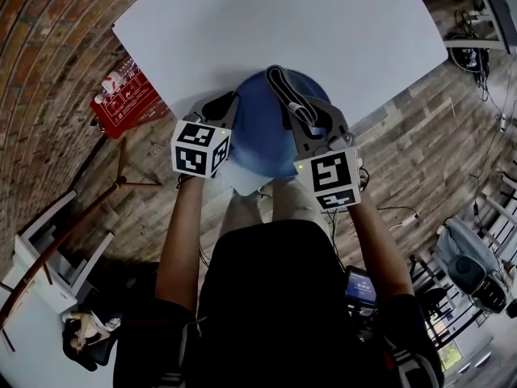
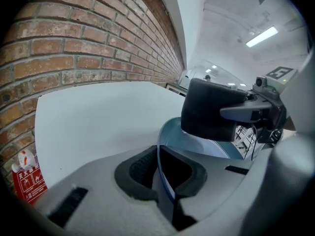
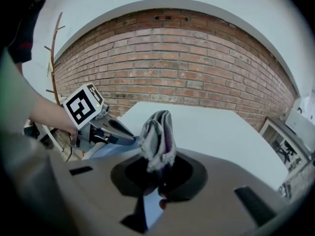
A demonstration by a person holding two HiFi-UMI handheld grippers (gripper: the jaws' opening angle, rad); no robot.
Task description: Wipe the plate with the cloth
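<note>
A blue plate (image 1: pixel 262 132) is held up over the near edge of the white table (image 1: pixel 266 23). My left gripper (image 1: pixel 224 113) is shut on the plate's left rim; in the left gripper view that thin rim (image 2: pixel 161 173) runs between the jaws of the left gripper (image 2: pixel 162 173). My right gripper (image 1: pixel 311 124) is shut on a folded grey cloth (image 1: pixel 284 89), which lies against the plate's right side. In the right gripper view the cloth (image 3: pixel 157 139) sticks up from the right gripper (image 3: pixel 156 173), with the plate (image 3: pixel 110 149) just left of it.
A brick wall (image 3: pixel 182 77) rises behind the table. A red box (image 1: pixel 123 95) sits on the wooden floor at the table's left. Chairs and cables (image 1: pixel 472 265) stand at the right.
</note>
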